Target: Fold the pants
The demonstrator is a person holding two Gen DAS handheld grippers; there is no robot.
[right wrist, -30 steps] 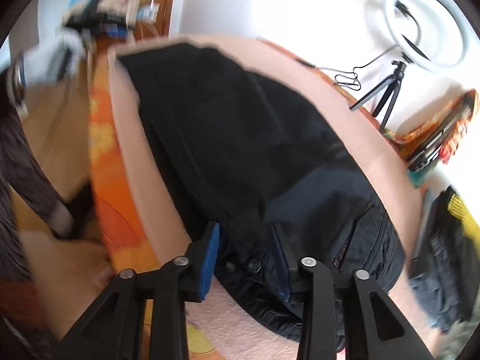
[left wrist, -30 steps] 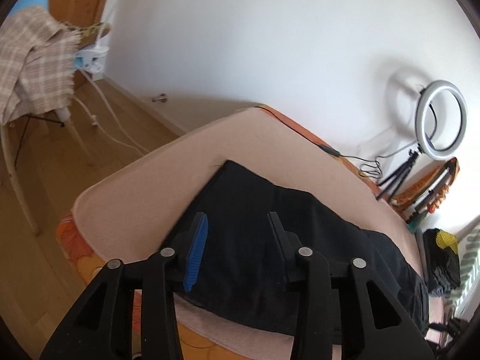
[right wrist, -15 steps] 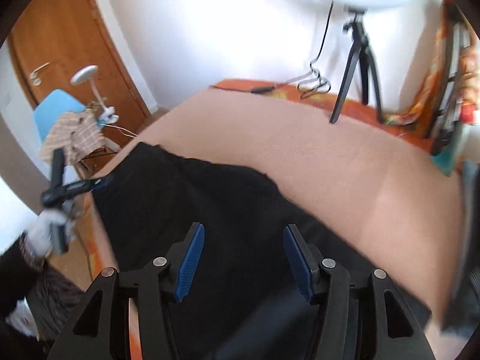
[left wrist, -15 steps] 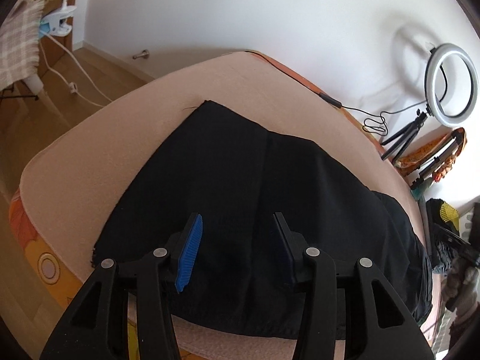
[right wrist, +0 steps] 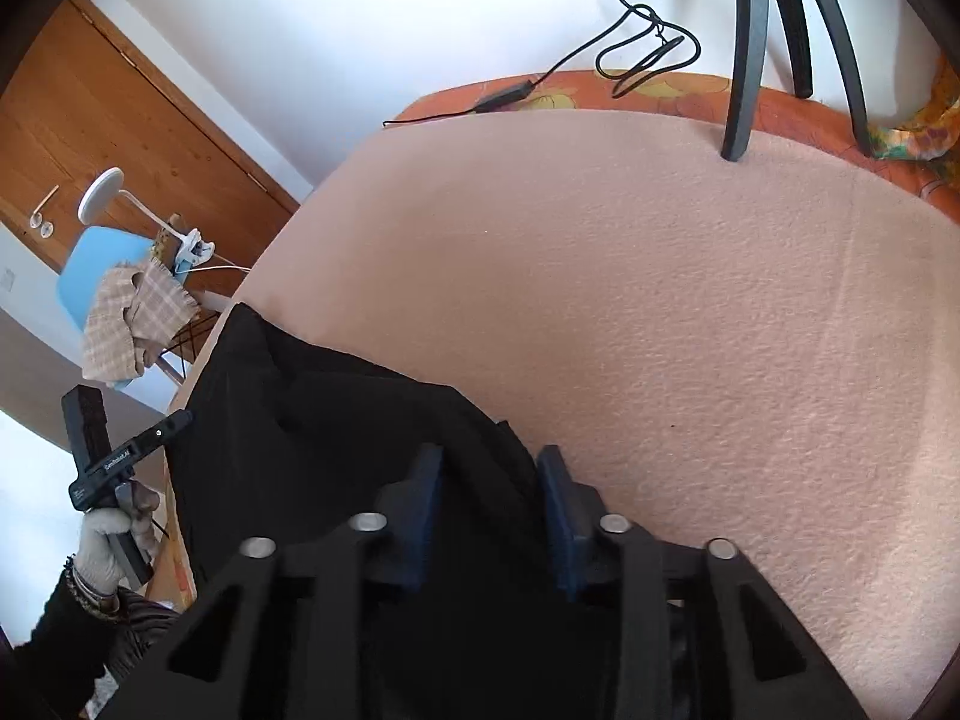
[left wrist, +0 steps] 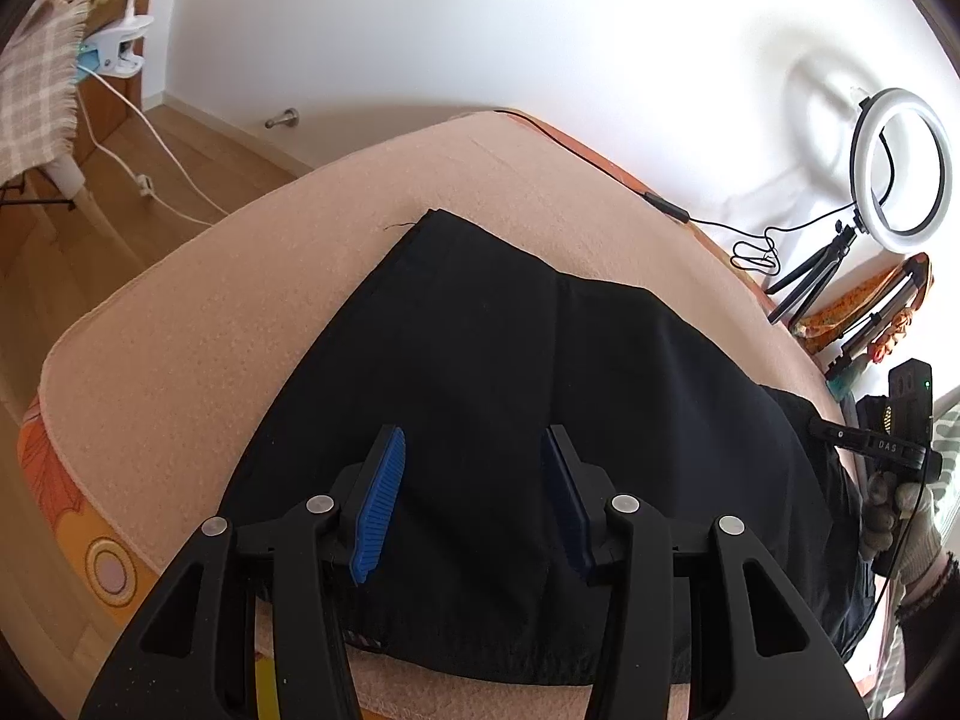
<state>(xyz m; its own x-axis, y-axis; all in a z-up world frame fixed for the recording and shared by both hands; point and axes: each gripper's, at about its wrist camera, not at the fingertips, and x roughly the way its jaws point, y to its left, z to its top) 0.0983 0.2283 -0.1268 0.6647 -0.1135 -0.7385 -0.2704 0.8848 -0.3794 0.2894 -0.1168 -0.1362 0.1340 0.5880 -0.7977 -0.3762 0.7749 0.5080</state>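
Black pants (left wrist: 510,396) lie spread across a peach blanket (left wrist: 198,324) on a bed. My left gripper (left wrist: 474,468) is open and empty, hovering over the pants near their front edge. In the right wrist view the pants (right wrist: 312,438) cover the lower left of the blanket (right wrist: 690,300). My right gripper (right wrist: 489,480) is open, low over the far edge of the pants, with cloth between and below its fingers. The right gripper also shows at the right edge of the left wrist view (left wrist: 882,450), and the left one at the left of the right wrist view (right wrist: 120,456).
A ring light on a tripod (left wrist: 900,174) with a black cable (left wrist: 714,222) stands at the far side of the bed. A chair with a checked cloth (right wrist: 135,312), a clip lamp (left wrist: 117,51) and a wooden door (right wrist: 120,120) are beyond the bed's end.
My right gripper swung from the waistband end toward the far edge of the pants and dropped close to the cloth. My left gripper rose slightly and stayed open.
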